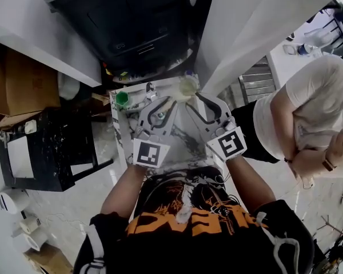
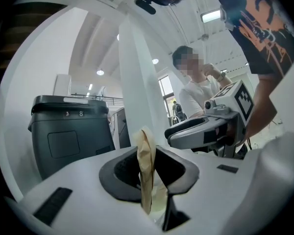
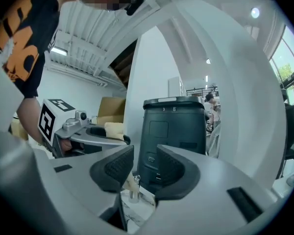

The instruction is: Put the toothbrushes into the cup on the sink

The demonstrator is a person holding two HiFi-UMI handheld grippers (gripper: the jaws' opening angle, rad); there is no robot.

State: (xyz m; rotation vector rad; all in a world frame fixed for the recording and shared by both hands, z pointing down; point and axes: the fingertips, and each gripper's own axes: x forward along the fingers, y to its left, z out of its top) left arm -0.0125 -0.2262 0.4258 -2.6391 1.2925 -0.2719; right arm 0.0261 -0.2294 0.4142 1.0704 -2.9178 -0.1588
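Observation:
A white marble sink top (image 1: 186,141) lies below me, with a green cup (image 1: 122,99) at its far left corner and a pale translucent cup (image 1: 188,86) at its far edge. My left gripper (image 1: 162,105) (image 2: 152,180) is shut on a pale beige toothbrush (image 2: 145,155) (image 3: 113,129), which stands upright between the pads. My right gripper (image 1: 197,104) (image 3: 139,168) hovers beside it over the sink, to its right. Its jaws are open with nothing between them. Through the gap I see a small chrome tap part (image 3: 133,189).
A black bin (image 1: 131,21) (image 3: 174,131) stands behind the sink. A black rack (image 1: 51,147) and a cardboard box (image 1: 17,79) are at the left. A white wall (image 1: 257,21) runs along the sink's right side. A person in a white shirt (image 1: 308,113) stands at the right.

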